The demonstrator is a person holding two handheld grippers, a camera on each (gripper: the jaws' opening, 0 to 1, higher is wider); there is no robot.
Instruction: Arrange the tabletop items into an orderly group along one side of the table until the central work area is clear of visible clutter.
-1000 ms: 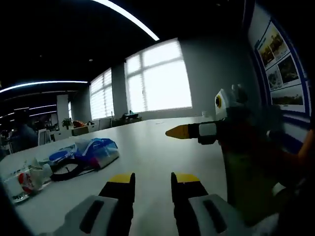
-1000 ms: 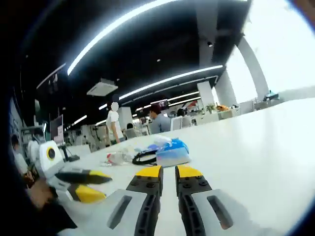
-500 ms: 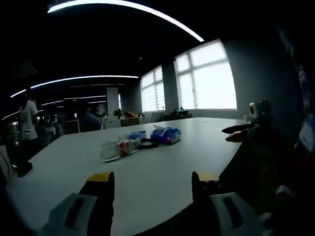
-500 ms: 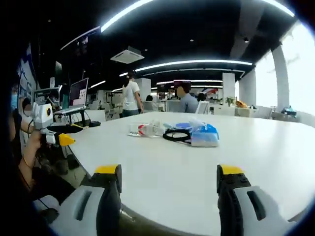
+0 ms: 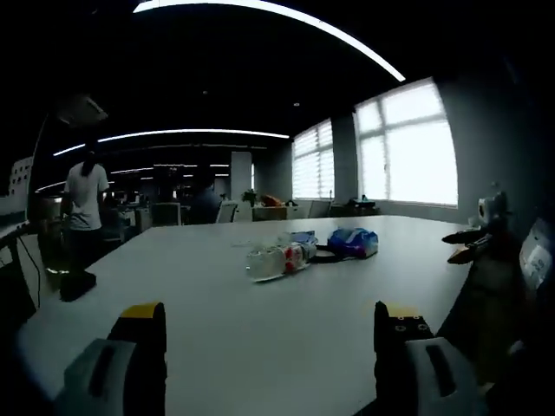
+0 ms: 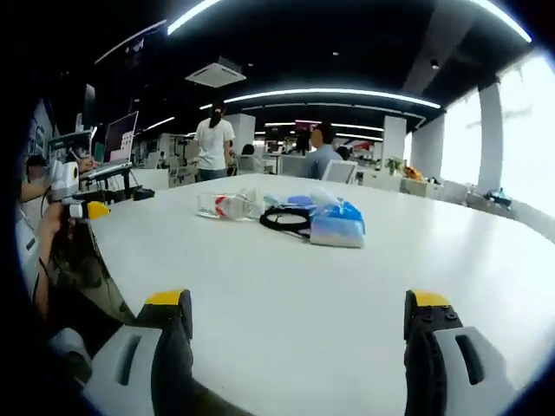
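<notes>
On the white table lies a small cluster: a clear plastic bottle with a red label, a coil of black cable and a blue soft packet. My left gripper is open wide, low over the near table edge and well short of the cluster. In the right gripper view the same bottle, cable and blue packet sit mid-table. My right gripper is open wide over the near edge, nothing between its jaws. The left gripper shows at far left in a hand.
A dark small object rests at the table's left edge. A person stands and another sits beyond the far side, among desks and monitors. Bare tabletop stretches between the jaws and the cluster. The right gripper shows at far right.
Both grippers went from nearly shut to wide open. Both views swung and drew back, so the cluster now looks smaller and farther off. The items themselves have not moved.
</notes>
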